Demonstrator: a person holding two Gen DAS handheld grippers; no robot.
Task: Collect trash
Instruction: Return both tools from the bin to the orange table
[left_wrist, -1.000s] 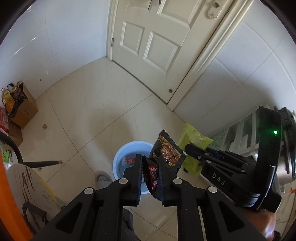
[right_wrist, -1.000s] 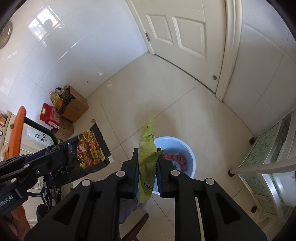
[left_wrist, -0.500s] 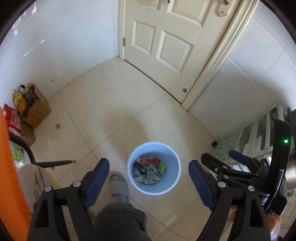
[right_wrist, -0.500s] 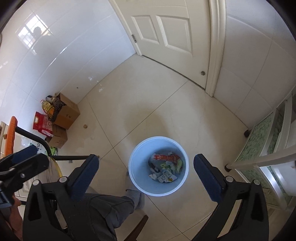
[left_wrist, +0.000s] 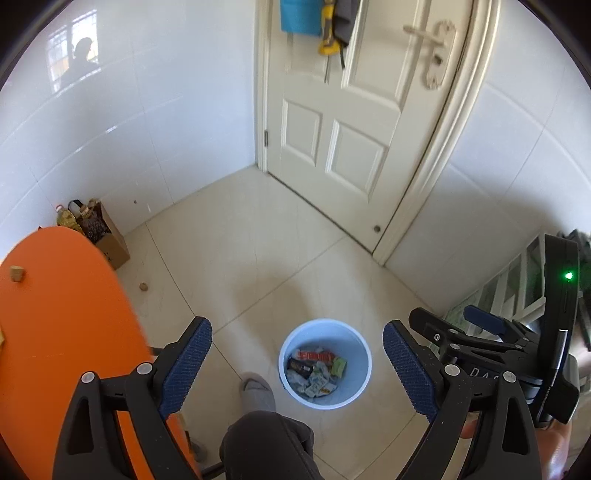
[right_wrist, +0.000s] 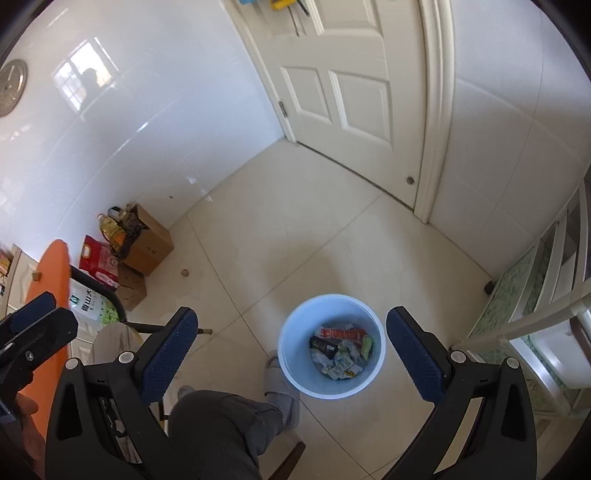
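A light blue bin (left_wrist: 284, 363) stands on the tiled floor below both grippers; it also shows in the right wrist view (right_wrist: 291, 354). Several snack wrappers (left_wrist: 314, 371) lie inside it, among them a red one (right_wrist: 341, 335). My left gripper (left_wrist: 297, 363) is open wide and empty, high above the bin. My right gripper (right_wrist: 291, 354) is open wide and empty, also high above the bin. The right gripper shows at the right of the left wrist view (left_wrist: 476, 328).
An orange table top (left_wrist: 55, 325) is at the left. A person's leg and grey slipper (left_wrist: 256, 395) are beside the bin. A cardboard box (right_wrist: 149, 242) with bottles and bags stands by the wall. A white door (left_wrist: 351, 110) is ahead, a shelf unit (right_wrist: 546, 288) at right.
One second ago each gripper was shut on a wrapper. Both opened and the wrappers dropped into the bin. Since then both grippers have risen and tilted up toward the door.
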